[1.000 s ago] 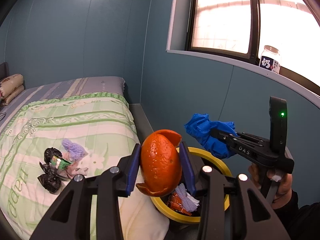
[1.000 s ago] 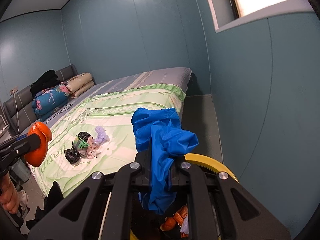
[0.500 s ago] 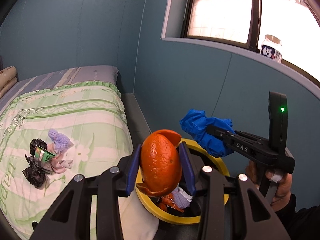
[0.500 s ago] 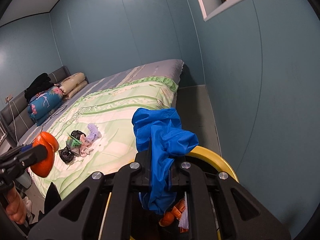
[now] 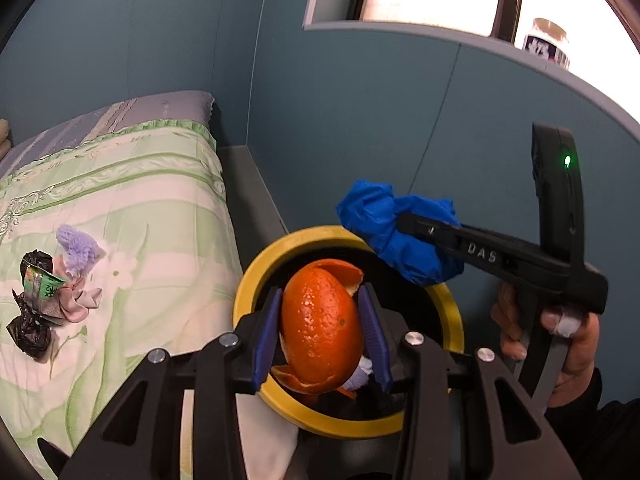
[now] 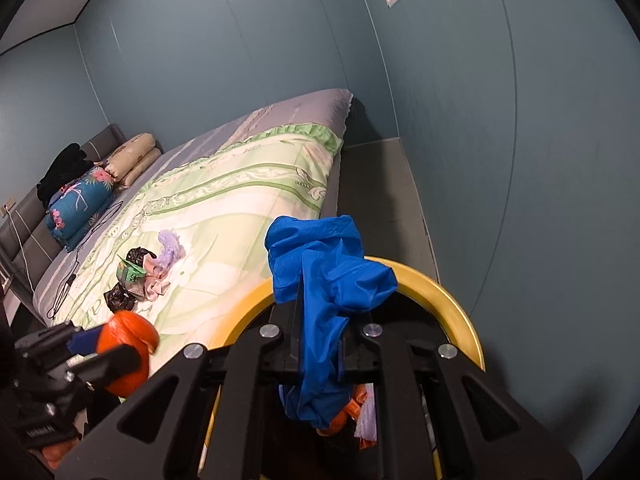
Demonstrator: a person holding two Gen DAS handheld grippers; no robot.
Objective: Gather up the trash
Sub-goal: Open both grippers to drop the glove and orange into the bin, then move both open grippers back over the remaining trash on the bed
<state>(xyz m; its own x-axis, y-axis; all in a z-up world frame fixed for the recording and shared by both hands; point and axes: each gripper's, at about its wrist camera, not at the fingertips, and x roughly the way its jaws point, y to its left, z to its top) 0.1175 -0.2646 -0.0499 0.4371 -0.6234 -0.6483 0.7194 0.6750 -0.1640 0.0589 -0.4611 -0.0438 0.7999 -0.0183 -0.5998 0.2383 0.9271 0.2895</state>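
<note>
My left gripper (image 5: 322, 322) is shut on an orange peel (image 5: 320, 320) and holds it over the mouth of a yellow-rimmed black bin (image 5: 248, 284). My right gripper (image 6: 320, 336) is shut on a crumpled blue glove (image 6: 328, 276) above the same bin's rim (image 6: 440, 288); the glove also shows in the left wrist view (image 5: 392, 232). Orange and white scraps (image 6: 360, 404) lie inside the bin. A small pile of trash (image 5: 52, 284), with black wrappers, a green label and purple and pink bits, lies on the green bedspread; it also shows in the right wrist view (image 6: 144, 276).
The bed (image 6: 240, 176) with pillows and a bundle (image 6: 80, 204) at its head fills the left. A grey floor strip (image 6: 380, 200) runs between bed and teal wall. A jar (image 5: 548, 44) stands on the window sill.
Both grippers have moved down and over the bin, so its rim is now nearer beneath them. Both keep their hold on the peel and the glove.
</note>
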